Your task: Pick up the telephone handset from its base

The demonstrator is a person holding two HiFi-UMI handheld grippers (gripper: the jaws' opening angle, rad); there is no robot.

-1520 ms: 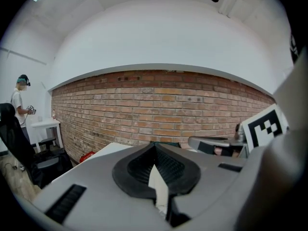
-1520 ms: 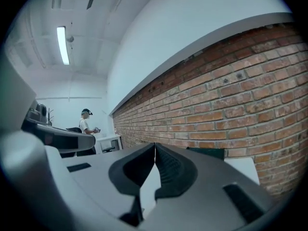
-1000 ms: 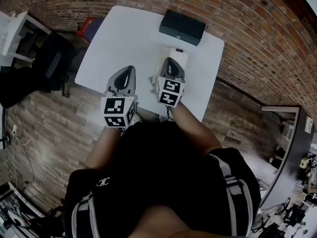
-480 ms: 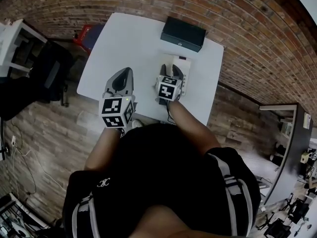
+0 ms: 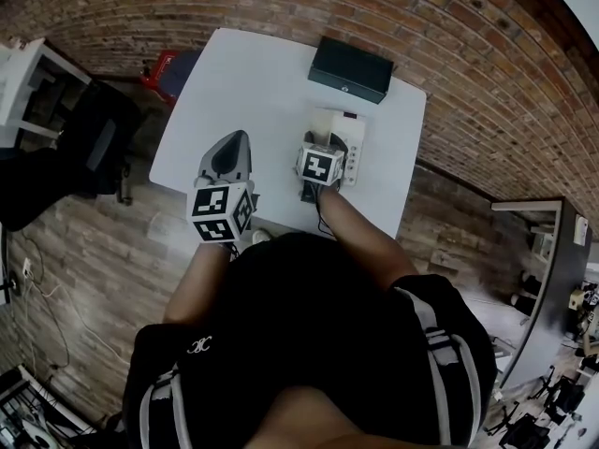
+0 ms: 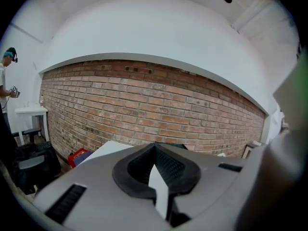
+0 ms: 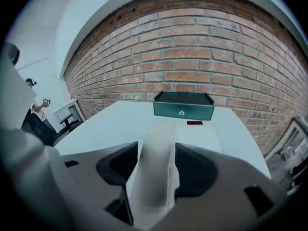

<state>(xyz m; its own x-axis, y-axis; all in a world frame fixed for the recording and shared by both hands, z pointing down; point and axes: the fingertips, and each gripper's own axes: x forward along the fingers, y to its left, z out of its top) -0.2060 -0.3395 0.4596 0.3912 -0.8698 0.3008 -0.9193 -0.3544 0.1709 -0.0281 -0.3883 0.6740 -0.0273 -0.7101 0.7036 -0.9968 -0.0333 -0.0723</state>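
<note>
On the white table (image 5: 253, 73) stands a white telephone base (image 5: 350, 138) with its handset along the left side. My right gripper (image 5: 327, 141) tilts down over that side and hides most of the handset in the head view. In the right gripper view the white handset (image 7: 159, 129) lies lengthwise between the jaws of my right gripper (image 7: 155, 153), which are opening, and the base (image 7: 202, 136) shows to its right. My left gripper (image 5: 238, 140) hovers over the table's near left part, shut and holding nothing, its tips (image 6: 155, 146) meeting.
A dark green box (image 5: 352, 67) sits at the table's far edge, just behind the phone. Beside the table on the floor are a red item (image 5: 164, 65) and a black chair (image 5: 94, 124). A brick wall runs behind. The table's near edge is under my hands.
My right gripper has sunk toward the phone and tipped downward, now straddling the handset with its jaws apart. The left gripper drifted a little over the table.
</note>
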